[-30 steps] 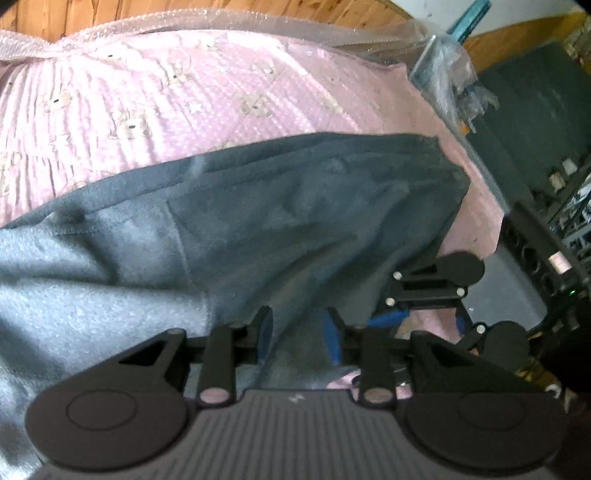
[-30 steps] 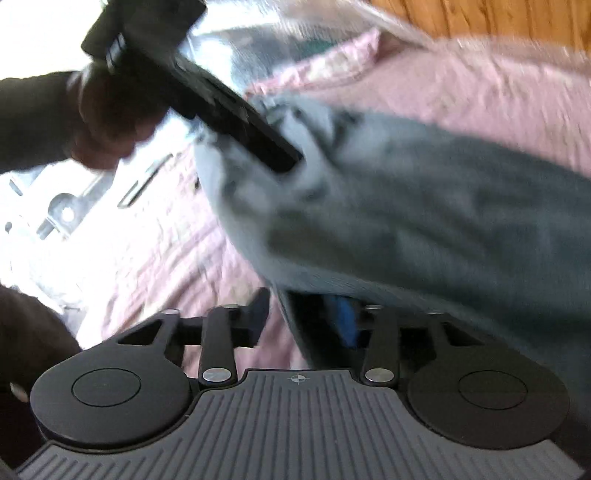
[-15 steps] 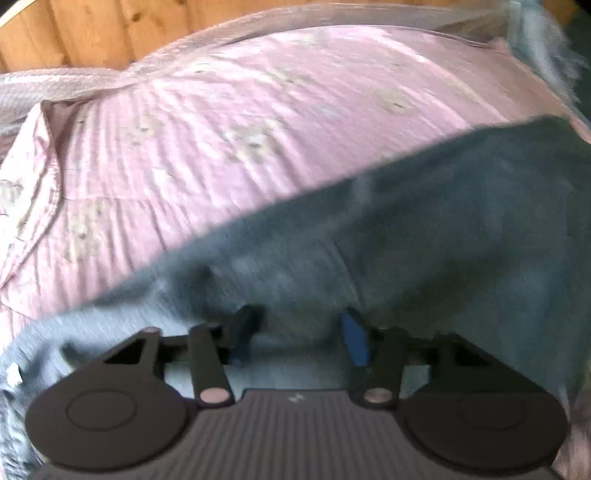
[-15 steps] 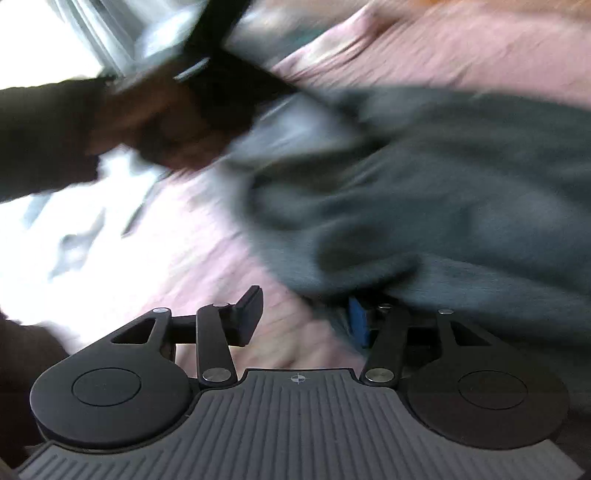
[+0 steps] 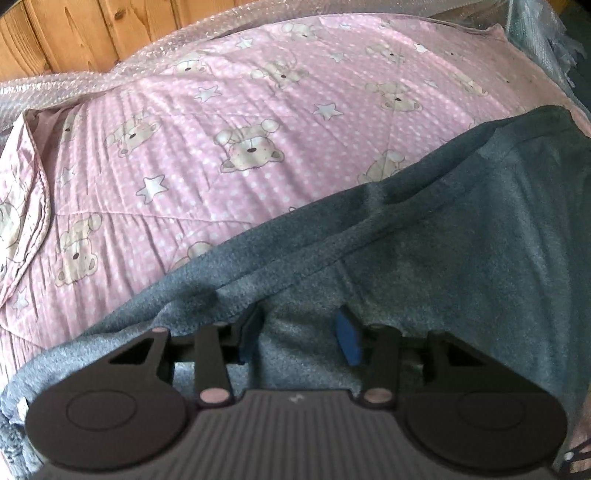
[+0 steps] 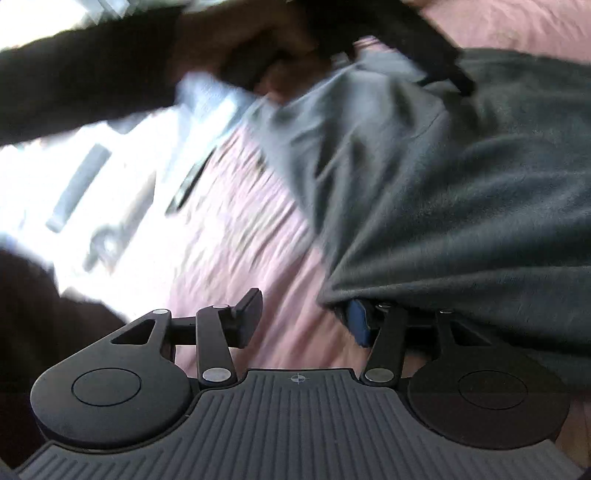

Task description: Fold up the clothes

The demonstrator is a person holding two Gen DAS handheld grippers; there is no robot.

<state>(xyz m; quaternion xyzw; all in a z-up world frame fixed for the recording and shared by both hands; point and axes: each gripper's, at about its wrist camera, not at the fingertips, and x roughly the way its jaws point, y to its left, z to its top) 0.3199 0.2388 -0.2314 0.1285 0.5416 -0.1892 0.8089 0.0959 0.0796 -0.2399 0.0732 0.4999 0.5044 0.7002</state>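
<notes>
The dark grey fleece garment (image 5: 443, 236) lies spread across the pink quilted bed cover printed with teddy bears and stars (image 5: 229, 122), its hemmed edge running diagonally from the lower left to the upper right of the left wrist view. The left gripper (image 5: 299, 332) points steeply down into the cloth; its jaws are opening, the grey fabric lies between and partly over the 2 fingers, and the blue pads do not press it. Beyond the cover, crinkled clear plastic wrap (image 5: 110, 70) lines the wooden plank wall (image 5: 74, 33).

In the right wrist view, the right gripper (image 6: 303, 321) slants down at a shallower angle beside the garment's (image 6: 461, 192) bunched lower edge. Its jaws stand apart with bare pink cover (image 6: 236, 236) showing in the gap; the grey cloth drapes over the right-hand finger and hides most of it, while the left-hand finger is clear of the fabric. At the top of that blurred view, the person's left hand (image 6: 258, 48), in a dark sleeve (image 6: 85, 85), grips the other tool, reaching down onto the garment's far end
</notes>
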